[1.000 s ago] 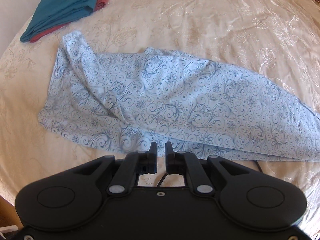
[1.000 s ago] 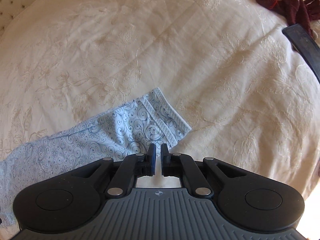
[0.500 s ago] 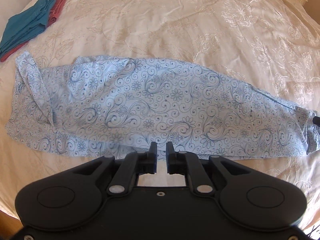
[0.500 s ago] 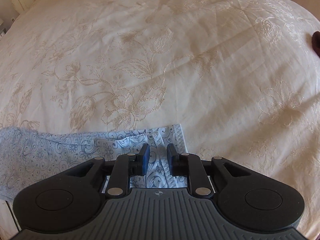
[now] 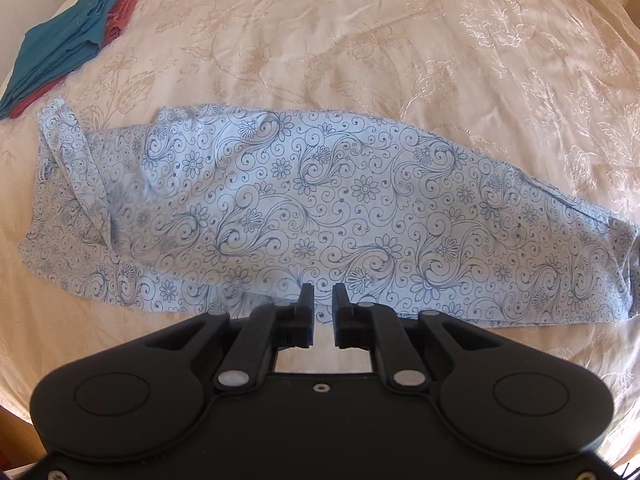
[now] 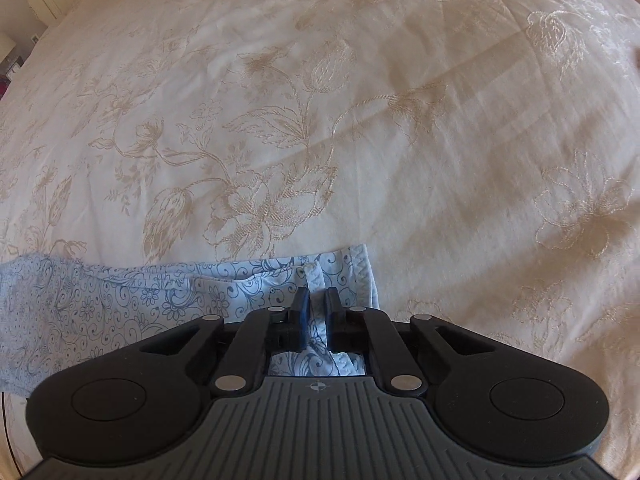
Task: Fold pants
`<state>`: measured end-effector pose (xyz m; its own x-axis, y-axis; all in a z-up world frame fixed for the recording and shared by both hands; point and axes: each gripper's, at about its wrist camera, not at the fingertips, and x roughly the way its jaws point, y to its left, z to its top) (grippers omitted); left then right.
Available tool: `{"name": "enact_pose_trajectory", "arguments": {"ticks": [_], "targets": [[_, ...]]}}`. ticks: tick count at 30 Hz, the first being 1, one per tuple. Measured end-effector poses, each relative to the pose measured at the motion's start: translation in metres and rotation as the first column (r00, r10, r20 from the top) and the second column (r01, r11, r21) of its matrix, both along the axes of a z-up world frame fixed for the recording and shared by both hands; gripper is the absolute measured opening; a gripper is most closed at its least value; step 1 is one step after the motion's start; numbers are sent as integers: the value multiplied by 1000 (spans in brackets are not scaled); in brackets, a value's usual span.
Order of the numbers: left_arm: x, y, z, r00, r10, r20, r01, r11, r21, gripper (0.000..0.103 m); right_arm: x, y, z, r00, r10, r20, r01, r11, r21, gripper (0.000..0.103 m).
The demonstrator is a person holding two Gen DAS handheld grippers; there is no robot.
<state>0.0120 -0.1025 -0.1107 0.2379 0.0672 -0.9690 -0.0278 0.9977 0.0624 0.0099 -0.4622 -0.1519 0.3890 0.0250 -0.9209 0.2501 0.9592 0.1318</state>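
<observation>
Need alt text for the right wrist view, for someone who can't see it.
The right gripper has just closed its fingers on the hem end of blue-patterned pants, with cloth bunched between them. The pants lie on a cream embroidered bedspread that fills the rest of the view.

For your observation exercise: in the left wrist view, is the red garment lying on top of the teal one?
No, the teal garment lies on top, the red garment showing beneath it.
</observation>
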Motion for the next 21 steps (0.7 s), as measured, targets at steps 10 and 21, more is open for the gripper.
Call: {"name": "enact_pose_trajectory", "arguments": {"ticks": [10,21], "targets": [[12,15,5,1000,19,23,-19,1000,6,17,3,-7,-3,1000,-15,-23,12,993,-117,6],[18,66,32,989,113,96,-115,993,15,35,5,2,-8,998,-48,-47,38,978,-206,5]]}}
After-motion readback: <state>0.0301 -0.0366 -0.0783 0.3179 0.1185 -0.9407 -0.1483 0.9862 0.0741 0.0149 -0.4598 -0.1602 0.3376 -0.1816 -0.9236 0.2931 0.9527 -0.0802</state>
